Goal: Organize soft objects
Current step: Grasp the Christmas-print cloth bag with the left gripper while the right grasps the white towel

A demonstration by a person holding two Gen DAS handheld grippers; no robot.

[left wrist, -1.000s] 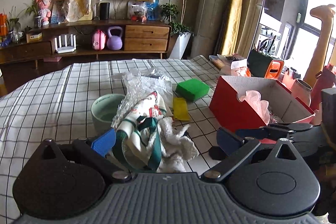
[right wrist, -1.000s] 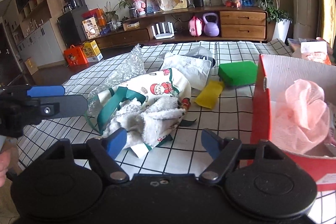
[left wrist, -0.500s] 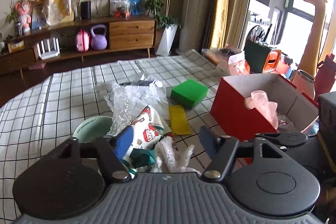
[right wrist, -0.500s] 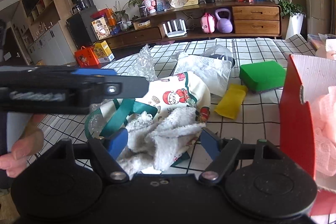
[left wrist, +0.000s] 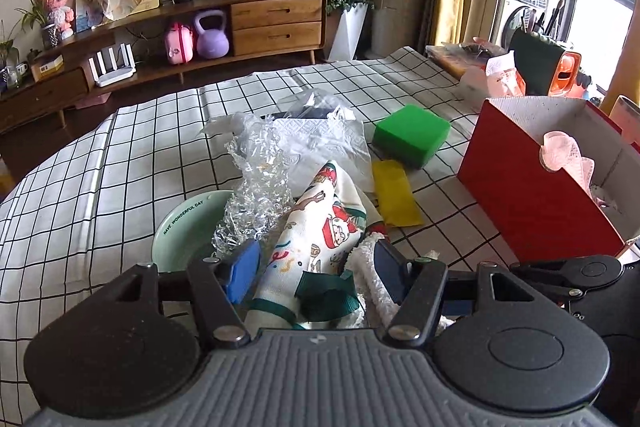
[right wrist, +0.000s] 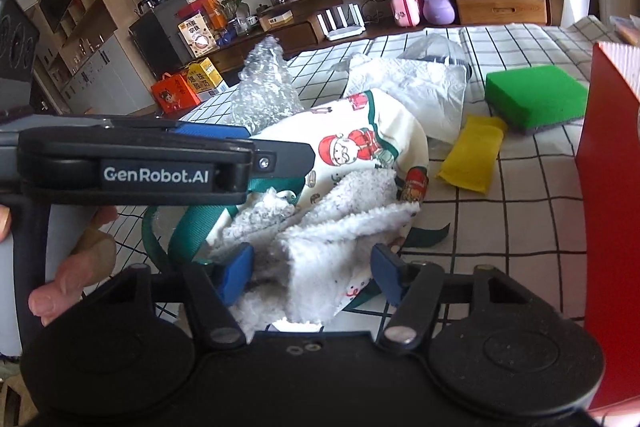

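Observation:
A cream Christmas-print cloth bag point(left wrist: 320, 227) with green straps and white fleece lining lies on the checked tablecloth point(left wrist: 120, 167). My left gripper point(left wrist: 316, 271) is open, its blue fingers on either side of the bag's near end. My right gripper point(right wrist: 310, 271) is open around the white fleece point(right wrist: 320, 227) of the same bag point(right wrist: 360, 147). The left gripper shows side-on in the right wrist view point(right wrist: 240, 151), over the bag. A red box point(left wrist: 540, 203) holding a pink mesh puff point(left wrist: 564, 155) stands at the right.
A green sponge point(left wrist: 410, 135), a yellow cloth point(left wrist: 394, 193), crumpled bubble wrap point(left wrist: 260, 179), a white plastic bag point(left wrist: 320, 135) and a mint bowl point(left wrist: 188, 227) lie around the bag. Clutter sits at the table's far right edge point(left wrist: 520, 75).
Both grippers have moved in onto the Christmas bag. The left gripper's fingers have narrowed around its near end; the right gripper now straddles the white fleece.

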